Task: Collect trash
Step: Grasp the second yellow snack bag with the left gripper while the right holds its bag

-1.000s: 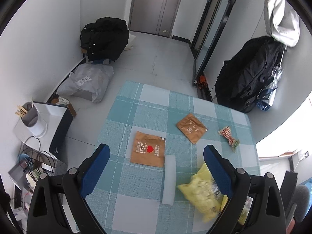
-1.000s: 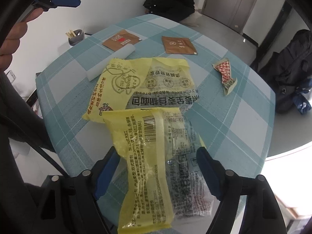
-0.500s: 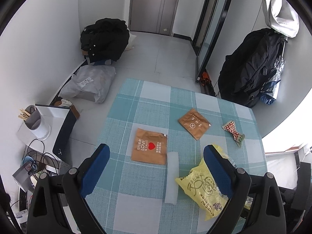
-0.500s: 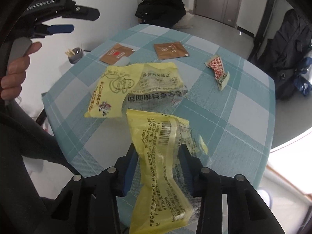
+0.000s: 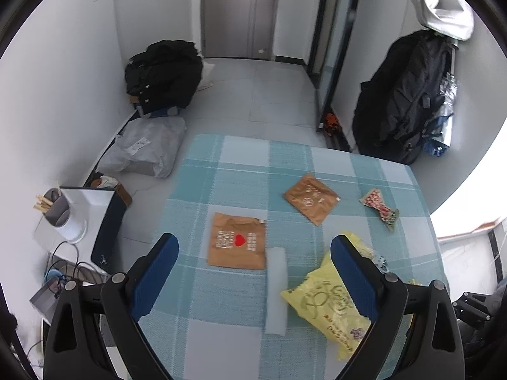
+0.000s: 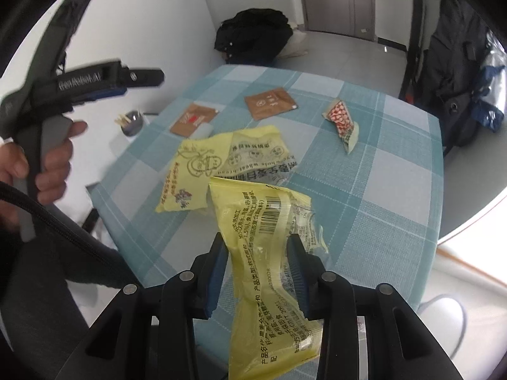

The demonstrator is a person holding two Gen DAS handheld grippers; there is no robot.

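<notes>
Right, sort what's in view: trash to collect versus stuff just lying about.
Trash for the job:
- yellow wrapper, clamped in the right gripper
- second yellow wrapper
- heart packet
- brown packet
- red checked wrapper
- white foam strip

Just lying about:
- black backpack
- chopstick cup
- black coat pile

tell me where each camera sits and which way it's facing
Left wrist: on the left gripper, above the table's near edge, facing the door; its open blue fingers show.
Right wrist: on the right gripper, shut on a yellow wrapper; the left hand shows.
Shared: second yellow wrapper, both brown packets, red wrapper.
</notes>
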